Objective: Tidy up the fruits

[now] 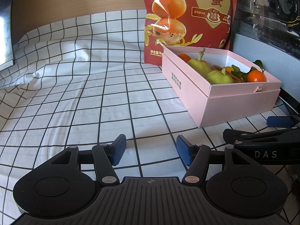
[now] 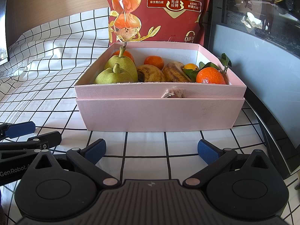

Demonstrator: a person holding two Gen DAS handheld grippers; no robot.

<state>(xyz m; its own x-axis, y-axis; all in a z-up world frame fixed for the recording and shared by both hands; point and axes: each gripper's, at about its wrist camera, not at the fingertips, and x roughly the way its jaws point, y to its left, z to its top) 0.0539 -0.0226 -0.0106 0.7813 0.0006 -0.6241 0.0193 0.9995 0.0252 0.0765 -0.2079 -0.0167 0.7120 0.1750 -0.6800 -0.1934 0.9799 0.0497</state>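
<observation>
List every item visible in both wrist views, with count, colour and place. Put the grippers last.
pears: two, green, left end of the box, side by side.
bananas: two, brown-spotted yellow, middle of the box.
mandarins: at least four, orange, two with green leaves at the right end, two toward the back.
box: one, pink, open, on the cloth, holding all the fruit.
snack bag: one, red and gold, upright right behind the box.
tablecloth: one, white with black grid, wrinkled at the left.
computer case: one, dark, right of the box.
left gripper: black with blue pads, open, empty, over the cloth.
right gripper: same colours, open, empty, facing the box front.
</observation>
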